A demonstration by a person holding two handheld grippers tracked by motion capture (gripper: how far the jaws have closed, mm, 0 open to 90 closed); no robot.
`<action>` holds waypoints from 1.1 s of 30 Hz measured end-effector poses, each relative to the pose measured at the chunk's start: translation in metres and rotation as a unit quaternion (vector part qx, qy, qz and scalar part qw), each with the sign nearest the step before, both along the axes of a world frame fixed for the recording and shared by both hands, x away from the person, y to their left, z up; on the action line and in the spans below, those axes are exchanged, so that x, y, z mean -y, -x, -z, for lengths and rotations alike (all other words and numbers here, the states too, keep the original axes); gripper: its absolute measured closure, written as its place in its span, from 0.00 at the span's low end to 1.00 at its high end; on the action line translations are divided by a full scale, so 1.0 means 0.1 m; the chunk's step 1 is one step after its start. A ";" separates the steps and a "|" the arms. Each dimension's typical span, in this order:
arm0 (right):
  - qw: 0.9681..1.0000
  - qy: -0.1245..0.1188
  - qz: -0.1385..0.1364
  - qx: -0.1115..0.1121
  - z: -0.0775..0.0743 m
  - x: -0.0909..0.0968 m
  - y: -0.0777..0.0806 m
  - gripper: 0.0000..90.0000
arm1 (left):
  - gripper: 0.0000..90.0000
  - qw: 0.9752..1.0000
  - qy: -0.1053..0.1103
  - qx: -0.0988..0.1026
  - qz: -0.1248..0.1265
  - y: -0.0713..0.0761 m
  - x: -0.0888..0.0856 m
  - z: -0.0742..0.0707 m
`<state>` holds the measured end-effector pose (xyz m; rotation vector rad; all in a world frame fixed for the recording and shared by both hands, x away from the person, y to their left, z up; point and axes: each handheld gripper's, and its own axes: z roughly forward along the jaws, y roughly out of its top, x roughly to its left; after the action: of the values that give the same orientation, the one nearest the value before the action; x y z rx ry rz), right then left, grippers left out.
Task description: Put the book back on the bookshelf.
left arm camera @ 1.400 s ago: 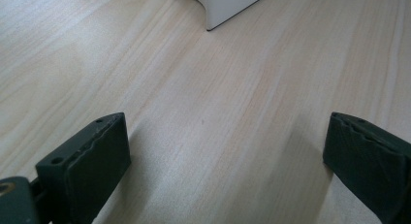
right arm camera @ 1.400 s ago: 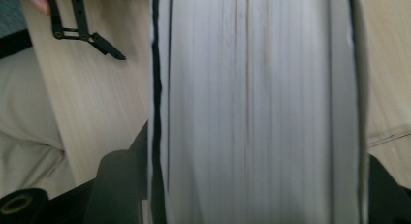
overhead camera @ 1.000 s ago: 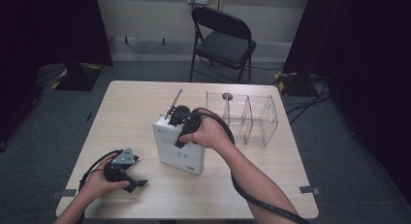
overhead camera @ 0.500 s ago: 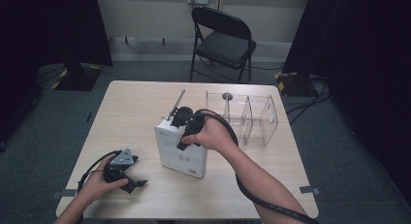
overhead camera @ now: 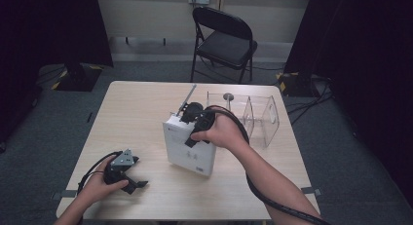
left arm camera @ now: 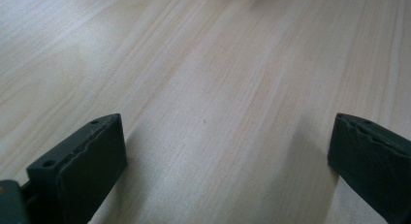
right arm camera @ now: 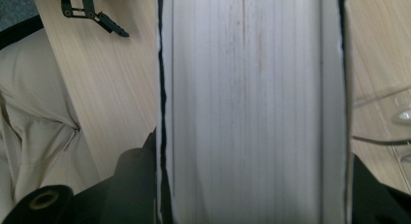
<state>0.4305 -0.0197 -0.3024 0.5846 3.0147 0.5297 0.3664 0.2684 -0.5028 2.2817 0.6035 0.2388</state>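
The white book (overhead camera: 189, 146), thick and hard-backed, stood on its lower edge near the middle of the bench (overhead camera: 136, 113), tipped a little and gripped at its upper edge. The right tongs (overhead camera: 195, 119) were clamped across its thickness: in the right gripper view the pale block of pages (right arm camera: 249, 107) ran straight up between the two black jaws, each cover pressed by a jaw at the bottom of the frame. It looked fairly heavy and stiff, with smooth covers that could slide in a shallow grip, so the safest hold seemed to be deep across the covers near the middle of the top edge, where the pages would not fan open and the weight would hang evenly. Just beyond it, toward the far right of the bench, stood a clear plastic divider rack (overhead camera: 253, 115), close to the book but apart from it. Well away at the near left corner, the left tongs (overhead camera: 138, 185) rested on the wood, jaws spread wide with only bare bench between them. A black folding chair (overhead camera: 224, 40) stood beyond the bench.
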 end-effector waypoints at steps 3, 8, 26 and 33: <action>1.000 0.001 0.002 0.001 -0.01 0.03 0.00 0.58 | 0.00 1.000 0.000 0.000 0.000 0.00 0.00 0.00; 1.000 0.000 0.006 -0.002 -0.03 0.13 0.02 0.58 | 0.00 1.000 0.000 0.000 0.001 0.00 0.00 0.00; 1.000 -0.006 0.030 -0.005 -0.13 0.45 0.10 0.58 | 0.00 1.000 0.000 0.000 0.000 0.00 0.00 0.00; 0.999 -0.002 0.035 -0.004 -0.15 0.52 0.13 0.58 | 0.00 1.000 0.000 0.000 0.000 0.00 0.00 0.00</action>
<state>0.4178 -0.0715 -0.2878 0.6908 2.9891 0.5319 0.3665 0.2684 -0.5028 2.2819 0.6029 0.2380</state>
